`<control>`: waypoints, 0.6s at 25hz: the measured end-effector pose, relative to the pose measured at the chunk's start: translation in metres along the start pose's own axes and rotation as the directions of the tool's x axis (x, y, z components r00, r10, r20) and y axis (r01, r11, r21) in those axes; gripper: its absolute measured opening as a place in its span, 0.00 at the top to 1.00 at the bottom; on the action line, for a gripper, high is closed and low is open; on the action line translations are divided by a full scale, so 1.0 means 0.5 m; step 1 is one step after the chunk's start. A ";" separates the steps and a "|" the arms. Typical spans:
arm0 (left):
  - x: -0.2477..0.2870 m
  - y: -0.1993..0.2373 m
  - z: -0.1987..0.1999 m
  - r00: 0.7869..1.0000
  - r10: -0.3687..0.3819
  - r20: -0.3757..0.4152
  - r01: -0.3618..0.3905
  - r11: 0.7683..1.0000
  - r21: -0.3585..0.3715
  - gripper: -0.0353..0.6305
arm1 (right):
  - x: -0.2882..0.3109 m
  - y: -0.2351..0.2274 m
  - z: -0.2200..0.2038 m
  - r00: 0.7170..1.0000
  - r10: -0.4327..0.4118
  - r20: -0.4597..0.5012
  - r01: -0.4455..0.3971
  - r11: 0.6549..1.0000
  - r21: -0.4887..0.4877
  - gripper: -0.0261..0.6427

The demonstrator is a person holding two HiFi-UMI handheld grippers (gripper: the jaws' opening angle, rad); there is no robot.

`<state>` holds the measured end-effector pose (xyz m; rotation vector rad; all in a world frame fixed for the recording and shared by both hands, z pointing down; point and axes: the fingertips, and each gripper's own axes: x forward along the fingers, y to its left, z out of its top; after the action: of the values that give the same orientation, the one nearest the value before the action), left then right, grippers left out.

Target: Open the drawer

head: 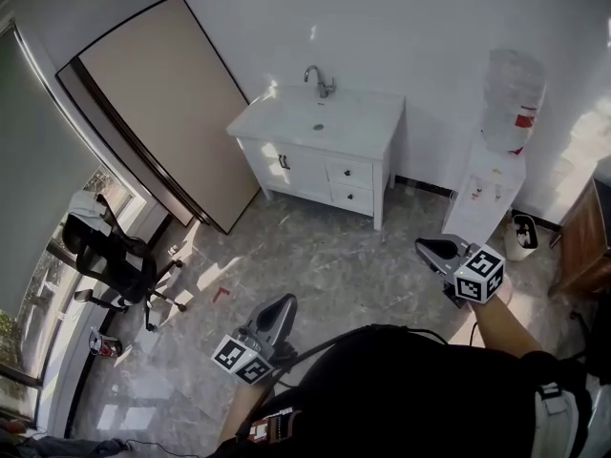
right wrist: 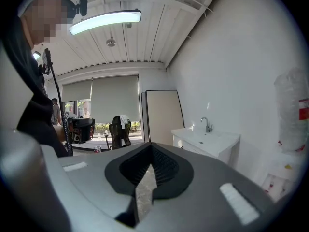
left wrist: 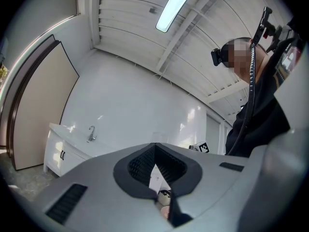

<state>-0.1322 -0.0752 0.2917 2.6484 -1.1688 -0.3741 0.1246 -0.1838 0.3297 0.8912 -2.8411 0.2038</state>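
Overhead, the head view shows the white sink cabinet (head: 320,122) against the back wall (head: 401,27), its drawer (head: 349,172) closed, well apart from the left gripper (head: 285,301) and right gripper (head: 426,247) held over the grey floor (head: 325,265). From the left gripper view, the jaws are clenched together on nothing, with the sink cabinet low at left. From the right gripper view, the jaws are likewise pressed together and empty, with the sink cabinet at right.

Sink cabinet (head: 317,125) far off in all views
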 end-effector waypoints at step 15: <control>0.056 0.307 0.131 0.993 -0.117 0.013 0.117 0.993 0.003 0.95 | 0.252 -0.050 0.104 0.993 -0.116 0.016 0.116 0.993 -0.014 0.96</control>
<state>-0.2406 -0.2036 0.2722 2.7280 -1.0204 -0.4112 0.0312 -0.2834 0.3048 1.0556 -2.7893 0.1625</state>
